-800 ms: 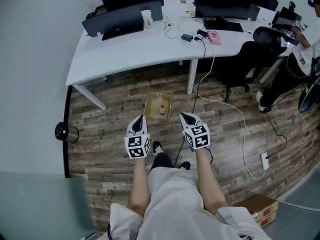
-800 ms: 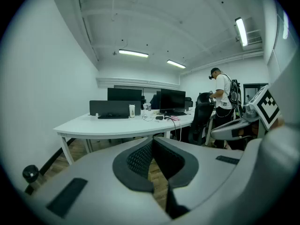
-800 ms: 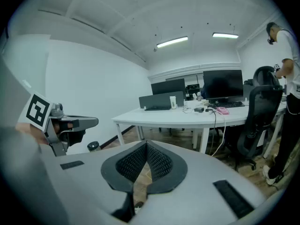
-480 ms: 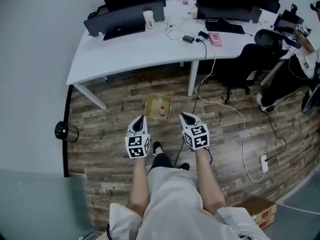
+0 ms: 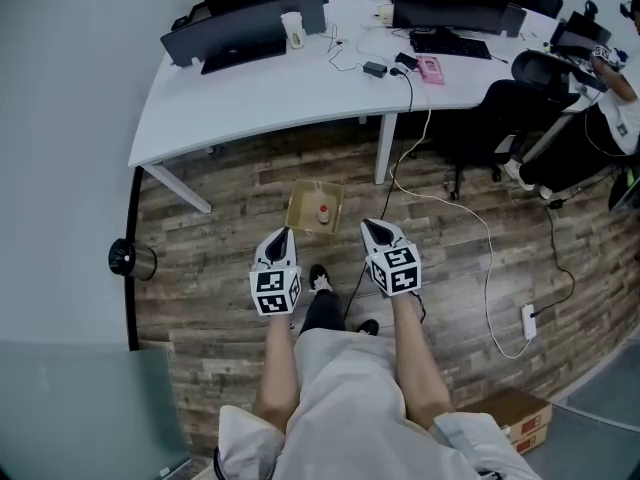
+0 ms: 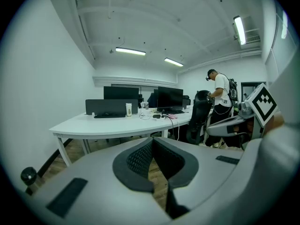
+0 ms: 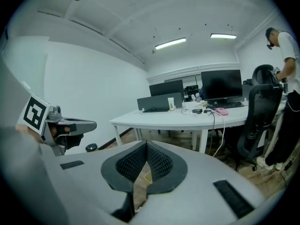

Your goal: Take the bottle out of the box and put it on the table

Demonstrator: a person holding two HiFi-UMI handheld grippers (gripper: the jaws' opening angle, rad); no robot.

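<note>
- The bottle [image 5: 323,214] is sitting inside the box [image 5: 301,208], close to its right wall, with a reddish cap seeming to face up. It is too small to tell whether it is leaning.
- The box is lying open on the wooden floor [image 5: 220,258], and nothing else is showing in it.
- The left tongs [image 5: 282,234] and right tongs [image 5: 368,227] are hanging on the box's near side, each pressed together and empty.
- The right tongs, being nearer the bottle, should be opening before descending, staying clear of the wall, then clamping below the cap.
- The worktop [image 5: 270,93] is standing well beyond the box, carrying monitors [image 5: 250,28] and a cup [image 5: 293,30]. Its bare near stretch is looking like a good landing spot.
</note>
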